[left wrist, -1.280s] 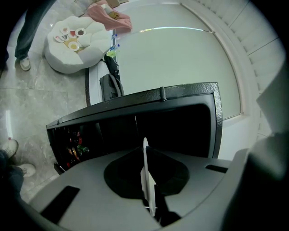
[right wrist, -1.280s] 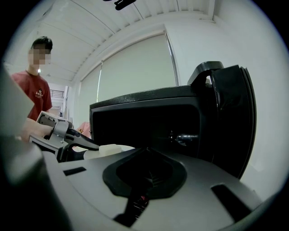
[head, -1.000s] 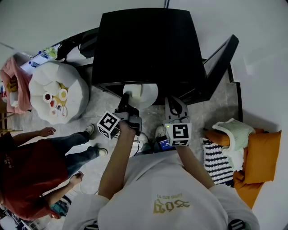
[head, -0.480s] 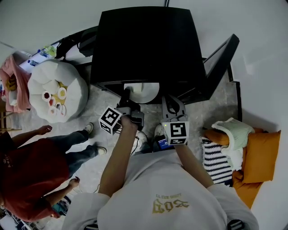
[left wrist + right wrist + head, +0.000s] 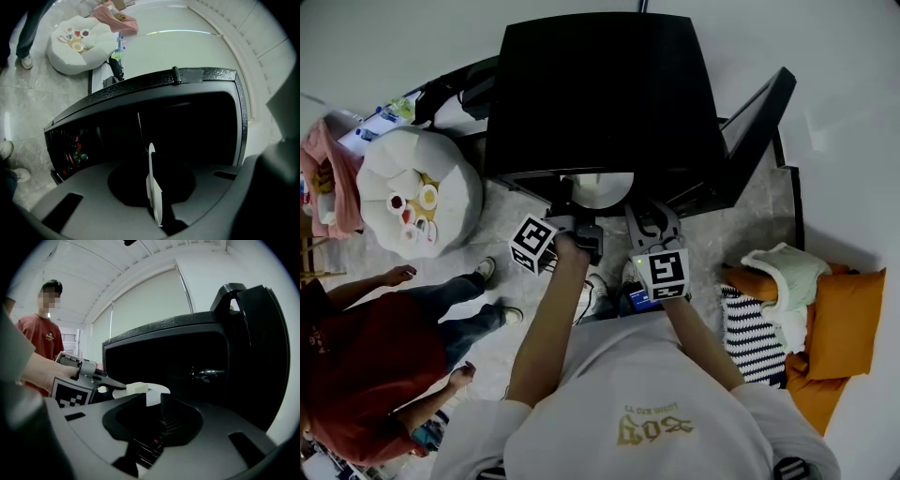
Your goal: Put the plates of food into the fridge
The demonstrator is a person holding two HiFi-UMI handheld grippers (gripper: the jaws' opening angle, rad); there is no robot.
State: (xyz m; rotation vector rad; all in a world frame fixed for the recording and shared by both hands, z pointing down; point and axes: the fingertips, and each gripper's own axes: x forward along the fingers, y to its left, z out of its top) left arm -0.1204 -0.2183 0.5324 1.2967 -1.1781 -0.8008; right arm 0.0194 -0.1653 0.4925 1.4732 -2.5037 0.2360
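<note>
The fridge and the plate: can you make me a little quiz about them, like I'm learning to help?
1. True or false: the fridge has its door shut.
2. What is the left gripper clamped on? A) a plate B) a cup C) a spoon
3. What lies on the plate?

Key
1. False: the door stands open at the fridge's right side.
2. A: it grips the plate by its rim.
3. A pale block of food.
</note>
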